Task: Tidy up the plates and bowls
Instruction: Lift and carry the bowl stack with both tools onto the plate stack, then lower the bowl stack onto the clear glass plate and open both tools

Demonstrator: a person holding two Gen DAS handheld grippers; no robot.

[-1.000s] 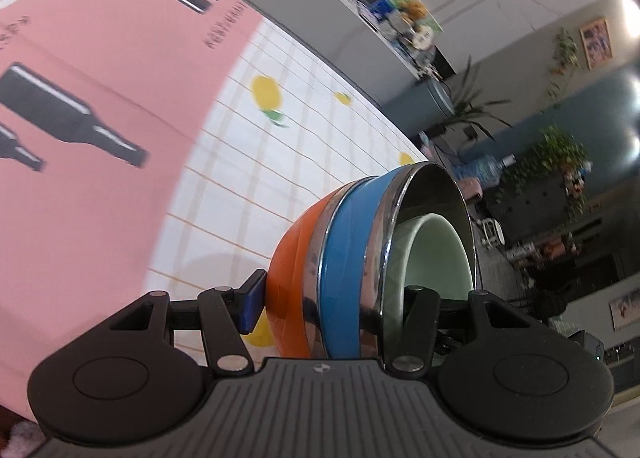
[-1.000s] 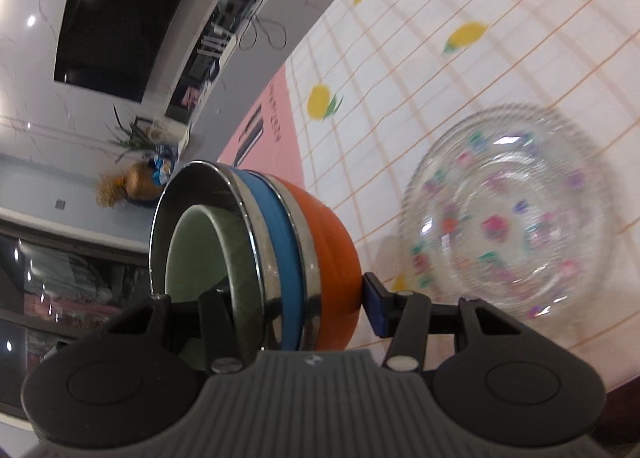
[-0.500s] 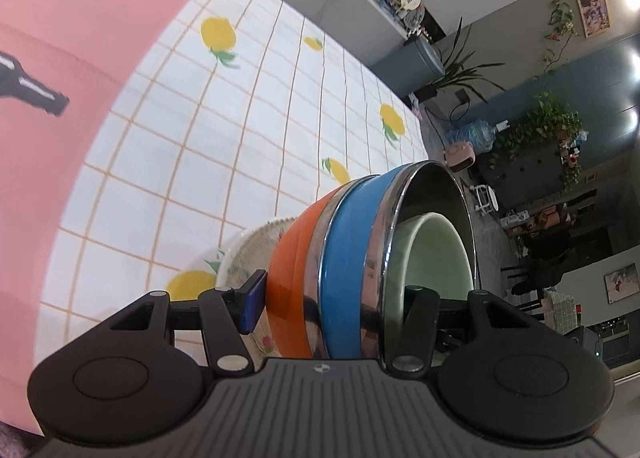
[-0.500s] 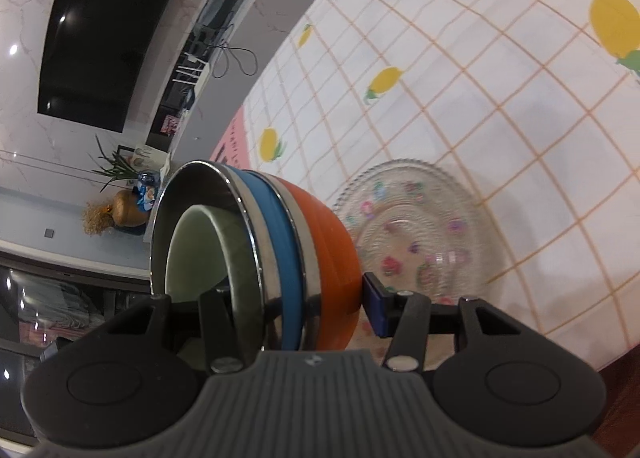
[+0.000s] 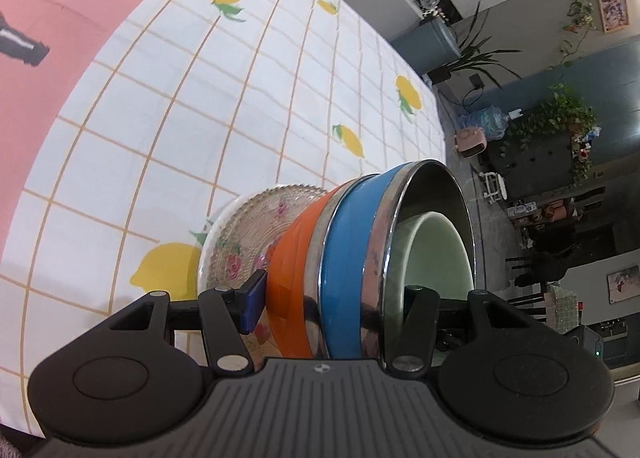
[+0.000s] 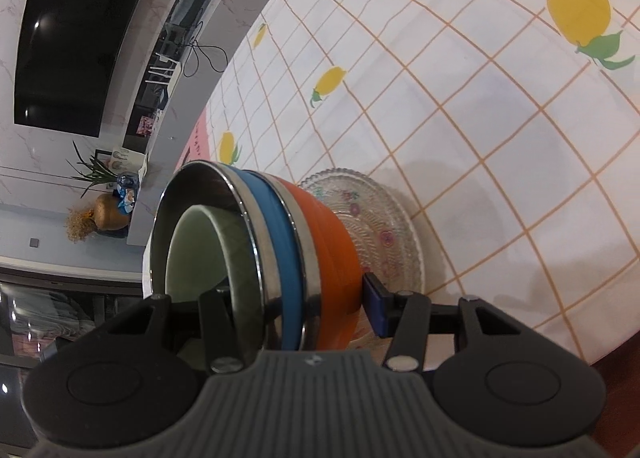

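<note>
Orange, blue and pale-green nested steel-rimmed bowls [image 5: 352,258] fill lower centre, gripped by both the left gripper [image 5: 332,298] and right gripper [image 6: 292,298], above the patterned glass plate [image 6: 380,226]. Next, I reckon: lower squarely onto it.

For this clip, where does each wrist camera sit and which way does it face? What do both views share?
Left wrist: sits on the left hand-held gripper, looking along its fingers, down at the lemon-print tablecloth; its jaws clamp the bowl stack above the glass plate.
Right wrist: sits on the right hand-held gripper, looking down from the opposite side; its jaws clamp the same stack.
Shared: stack, glass plate, tablecloth. No hand or sleeve shows.
</note>
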